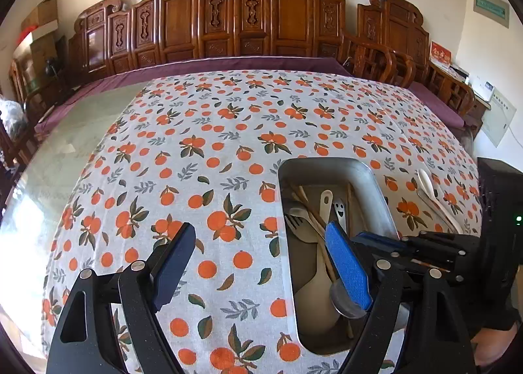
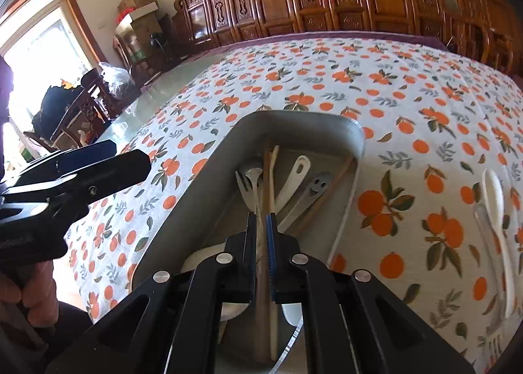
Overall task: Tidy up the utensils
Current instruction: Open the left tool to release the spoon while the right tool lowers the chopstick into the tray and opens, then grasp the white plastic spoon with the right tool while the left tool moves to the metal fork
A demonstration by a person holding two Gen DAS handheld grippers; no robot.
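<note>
A grey metal tray [image 1: 327,161] [image 2: 294,116] sits on the orange-print tablecloth and holds a fork [image 2: 243,184], chopsticks [image 2: 271,174], a white spoon [image 2: 295,174] and a smiley-faced spoon [image 2: 315,186]. My right gripper [image 2: 262,223] hangs over the tray with its jaws almost together. The slim handle of a metal spoon [image 2: 255,174] runs into the narrow gap and looks pinched there. My left gripper [image 1: 261,263] stands wide open at the tray's left rim with nothing between its fingers. Its blue-padded finger [image 1: 348,269] reaches over the tray.
A white ceramic spoon [image 1: 426,181] [image 2: 493,201] and a clear plastic one [image 2: 482,220] lie on the cloth to the right of the tray. Carved wooden chairs [image 1: 248,14] line the far side. A hand [image 2: 26,289] grips the left tool.
</note>
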